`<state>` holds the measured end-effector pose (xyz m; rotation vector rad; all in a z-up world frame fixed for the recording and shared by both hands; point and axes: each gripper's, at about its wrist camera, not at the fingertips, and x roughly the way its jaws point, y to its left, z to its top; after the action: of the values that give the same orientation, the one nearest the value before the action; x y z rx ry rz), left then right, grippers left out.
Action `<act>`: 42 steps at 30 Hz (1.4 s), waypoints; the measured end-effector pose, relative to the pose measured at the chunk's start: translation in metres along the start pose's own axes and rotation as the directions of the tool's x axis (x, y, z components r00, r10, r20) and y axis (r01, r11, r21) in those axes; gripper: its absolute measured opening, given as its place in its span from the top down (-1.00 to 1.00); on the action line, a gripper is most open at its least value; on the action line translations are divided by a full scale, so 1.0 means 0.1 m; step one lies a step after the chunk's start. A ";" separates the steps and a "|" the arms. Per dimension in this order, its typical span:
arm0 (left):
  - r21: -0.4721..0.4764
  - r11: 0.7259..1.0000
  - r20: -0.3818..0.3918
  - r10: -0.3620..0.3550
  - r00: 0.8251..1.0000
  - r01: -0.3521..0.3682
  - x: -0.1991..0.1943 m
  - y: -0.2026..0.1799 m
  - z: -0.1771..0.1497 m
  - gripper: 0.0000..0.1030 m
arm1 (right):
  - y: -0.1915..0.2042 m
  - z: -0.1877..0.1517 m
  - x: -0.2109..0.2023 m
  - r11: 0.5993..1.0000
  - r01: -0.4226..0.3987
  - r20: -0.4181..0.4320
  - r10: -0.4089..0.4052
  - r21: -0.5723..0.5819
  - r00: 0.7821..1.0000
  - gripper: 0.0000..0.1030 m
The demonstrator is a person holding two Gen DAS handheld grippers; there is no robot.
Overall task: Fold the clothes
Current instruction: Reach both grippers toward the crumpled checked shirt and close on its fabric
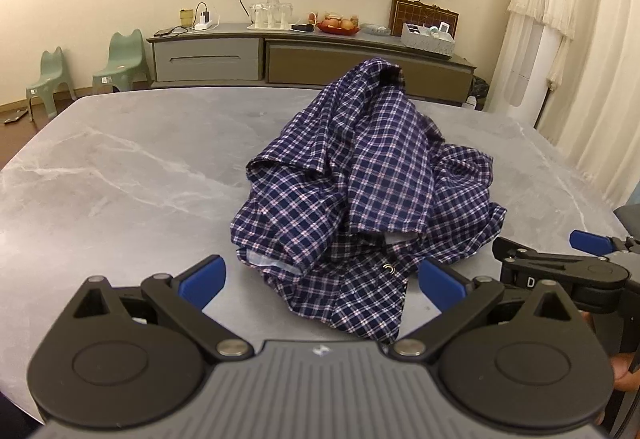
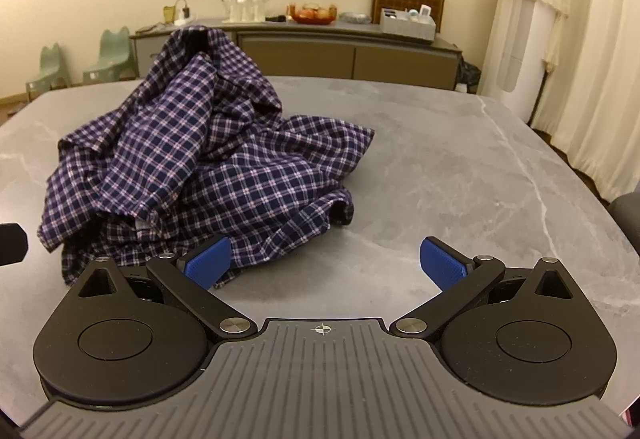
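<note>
On the grey marble table point(image 1: 120, 167), at centre in the left wrist view and toward 10 o'clock in the right wrist view: a crumpled navy plaid shirt point(image 1: 360, 191), heaped into a peak, unfolded, a small metal ring showing on its near hem.

Left gripper point(image 1: 322, 281): jaws spread fully wide, nothing grasped; blue pads point(image 1: 204, 281) level with the shirt's near hem, cloth visible in the gap between them, contact not clear enough to tell.

Right gripper point(image 2: 324, 263): jaws equally released, empty; left pad overlapping the shirt's near right edge in view, touching or just above cannot be told; right pad over bare table. Seen also at 3 o'clock in the left wrist view, just beside the left gripper.

Beyond the table, at 12 o'clock: a low sideboard point(image 1: 312, 59) against the wall. On it, a red bowl point(image 1: 338, 27) holding fruit, a grey bin point(image 1: 428, 39) with small items inside, a tray of clear glasses point(image 1: 270, 15).

At 10 o'clock, on the floor: two green stools point(image 1: 120, 59).
</note>
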<state>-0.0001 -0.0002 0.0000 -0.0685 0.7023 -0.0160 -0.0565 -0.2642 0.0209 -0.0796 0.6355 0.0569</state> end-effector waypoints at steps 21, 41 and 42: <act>0.032 0.996 -0.007 0.081 0.997 -0.080 0.03 -0.06 -0.13 -1.00 | 0.03 -0.06 -0.06 0.999 -0.040 0.102 0.043 -0.031 0.994 -0.98; 0.032 0.996 -0.015 0.084 0.996 -0.083 0.07 -0.02 -0.20 -1.00 | 0.12 -0.08 0.04 0.996 -0.073 0.023 0.074 -0.051 0.997 -0.98; 0.032 0.996 -0.017 0.085 0.996 -0.084 0.07 -0.02 -0.20 -1.00 | 0.13 -0.08 0.04 0.996 -0.072 0.022 0.073 -0.052 0.997 -0.98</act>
<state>-0.0076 -0.0035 -0.0202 -0.0091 0.7221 0.0536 -0.0590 -0.2521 0.0110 -0.1058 0.6130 0.1439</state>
